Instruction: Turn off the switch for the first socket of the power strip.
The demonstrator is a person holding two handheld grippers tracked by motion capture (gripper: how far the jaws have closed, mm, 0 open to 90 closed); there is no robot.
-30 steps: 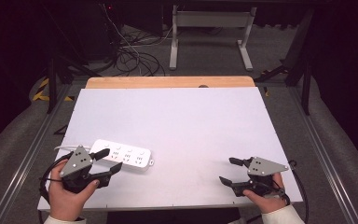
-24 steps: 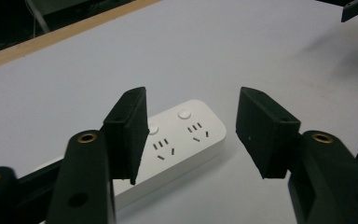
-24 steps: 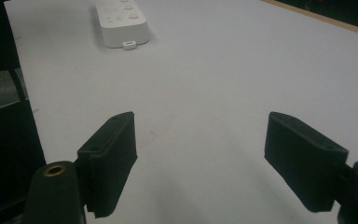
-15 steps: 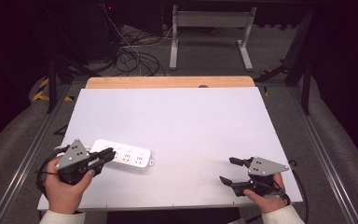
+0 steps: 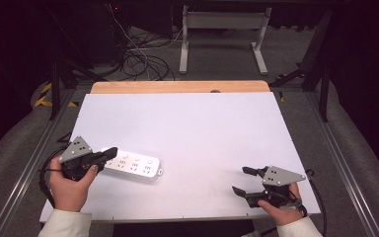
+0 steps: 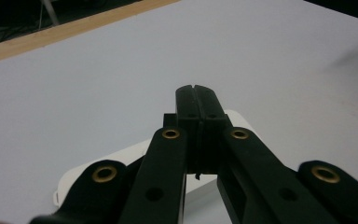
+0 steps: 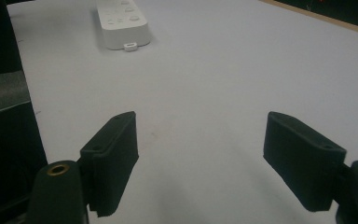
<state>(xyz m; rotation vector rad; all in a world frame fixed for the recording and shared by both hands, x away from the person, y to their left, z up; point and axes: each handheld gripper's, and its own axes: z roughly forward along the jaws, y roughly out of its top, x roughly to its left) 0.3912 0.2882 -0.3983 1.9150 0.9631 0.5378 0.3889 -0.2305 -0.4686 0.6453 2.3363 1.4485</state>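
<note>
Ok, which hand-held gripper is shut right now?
The left hand-held gripper, over the white power strip: its jaws are pressed together. The right hand-held gripper is open.

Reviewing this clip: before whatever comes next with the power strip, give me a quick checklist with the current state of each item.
1. Left gripper jaws closed: ok, pressed together in the left gripper view, nothing between them.
2. Left gripper at the power strip: ok, its tips sit over the strip's near end; contact cannot tell.
3. Right gripper open and free: ok, jaws wide apart, nothing between them.
4. Right gripper apart from the strip: ok, bare table lies between them.
5. Strip flat on the table: ok, sockets face up.
6. Strip's cable or plug position: cannot tell.
</note>
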